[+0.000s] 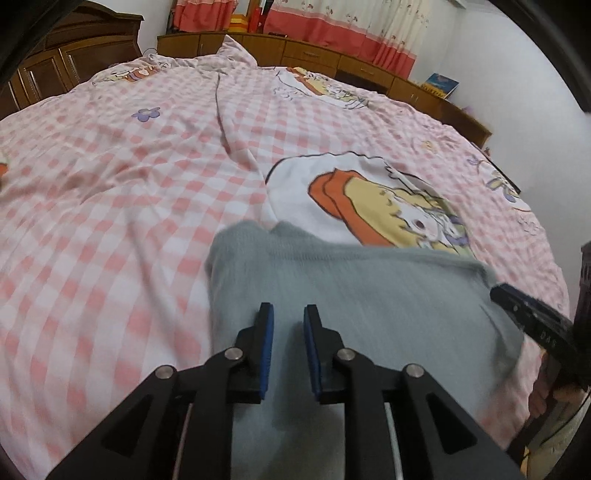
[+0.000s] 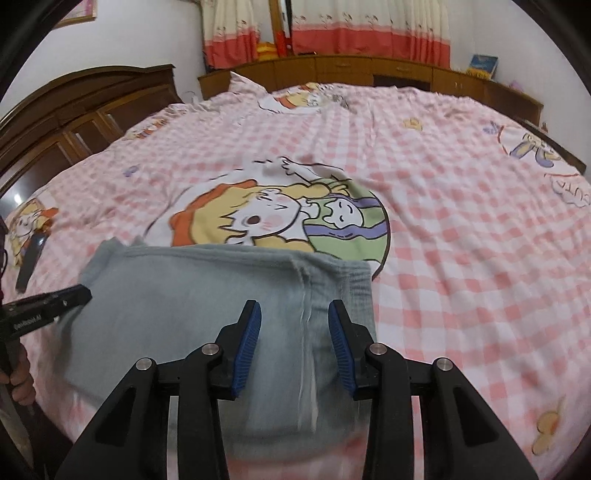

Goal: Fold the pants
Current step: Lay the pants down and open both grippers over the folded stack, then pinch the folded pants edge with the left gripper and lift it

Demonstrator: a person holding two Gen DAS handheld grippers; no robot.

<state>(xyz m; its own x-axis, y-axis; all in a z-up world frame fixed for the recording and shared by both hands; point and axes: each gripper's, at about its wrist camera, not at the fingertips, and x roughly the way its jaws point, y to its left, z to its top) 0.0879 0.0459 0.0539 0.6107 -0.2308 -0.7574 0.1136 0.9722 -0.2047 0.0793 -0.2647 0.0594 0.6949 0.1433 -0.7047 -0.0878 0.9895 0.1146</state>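
Grey pants [image 1: 369,295] lie folded in a broad flat stack on the pink checked bedspread [image 1: 110,184], near the bed's front edge. My left gripper [image 1: 288,314] is open, jaws a little apart, just above the pants' left part, holding nothing. My right gripper [image 2: 294,310] is open wider, above the pants [image 2: 207,295] near their right edge, where the elastic waistband [image 2: 351,284] and a white drawstring [image 2: 308,332] show. Each gripper appears at the side of the other's view: the right one [image 1: 532,314] and the left one [image 2: 55,299].
The bedspread has large cartoon prints [image 2: 280,218]. A dark wooden headboard [image 2: 74,110] stands on the left. Low wooden cabinets [image 2: 369,70] and red-and-cream curtains [image 2: 369,29] run along the far wall. A dark flat object [image 2: 31,258] lies at the bed's left edge.
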